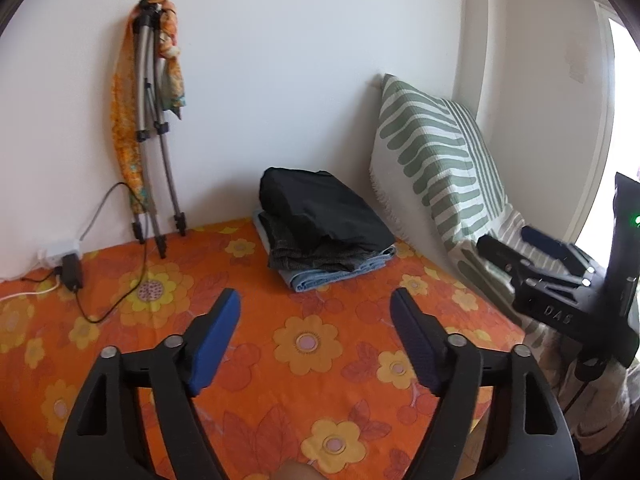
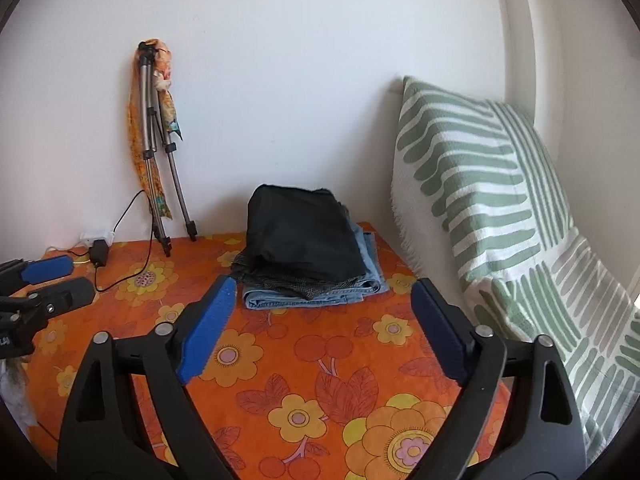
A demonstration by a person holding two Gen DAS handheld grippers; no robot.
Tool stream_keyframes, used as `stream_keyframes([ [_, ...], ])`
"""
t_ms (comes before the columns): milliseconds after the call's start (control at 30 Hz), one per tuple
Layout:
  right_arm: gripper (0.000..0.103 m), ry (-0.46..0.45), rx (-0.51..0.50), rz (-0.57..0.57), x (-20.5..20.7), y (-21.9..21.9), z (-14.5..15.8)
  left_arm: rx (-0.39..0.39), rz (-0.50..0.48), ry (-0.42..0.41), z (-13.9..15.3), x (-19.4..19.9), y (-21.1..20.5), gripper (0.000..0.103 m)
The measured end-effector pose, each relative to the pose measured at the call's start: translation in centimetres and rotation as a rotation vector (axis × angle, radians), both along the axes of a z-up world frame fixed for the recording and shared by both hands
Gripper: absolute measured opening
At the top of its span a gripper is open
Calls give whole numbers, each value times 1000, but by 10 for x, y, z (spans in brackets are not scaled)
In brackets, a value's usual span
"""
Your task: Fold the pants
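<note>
A stack of folded pants [image 1: 324, 228] lies at the back of the bed against the wall: black pair on top, dark grey in the middle, light blue jeans at the bottom. It also shows in the right wrist view [image 2: 308, 252]. My left gripper [image 1: 316, 308] is open and empty, held over the orange floral sheet [image 1: 280, 360], short of the stack. My right gripper [image 2: 324, 300] is open and empty, its tips just in front of the stack. The right gripper also shows at the right of the left wrist view [image 1: 516, 240], the left gripper at the left of the right wrist view [image 2: 68, 276].
A green and white striped pillow [image 1: 432, 156] leans on the wall right of the stack. A folded tripod with an orange scarf [image 1: 152, 120] leans on the wall at the left. A power strip, charger and cables [image 1: 68, 260] lie at the sheet's back left.
</note>
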State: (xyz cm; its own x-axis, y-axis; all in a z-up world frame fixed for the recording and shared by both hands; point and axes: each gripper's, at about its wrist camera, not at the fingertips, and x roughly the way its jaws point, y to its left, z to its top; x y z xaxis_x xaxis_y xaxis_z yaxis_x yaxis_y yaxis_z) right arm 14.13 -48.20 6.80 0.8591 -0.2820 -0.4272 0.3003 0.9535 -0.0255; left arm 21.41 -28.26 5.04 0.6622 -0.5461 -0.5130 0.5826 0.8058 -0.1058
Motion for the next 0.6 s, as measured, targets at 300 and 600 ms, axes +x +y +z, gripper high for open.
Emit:
stream_keyframes([
  [300, 103, -52, 23, 15, -15, 10, -8, 75, 35, -17, -16, -13, -5, 81],
  [600, 103, 0, -18, 68, 1, 23, -31, 109, 83, -15, -28, -9, -5, 81],
])
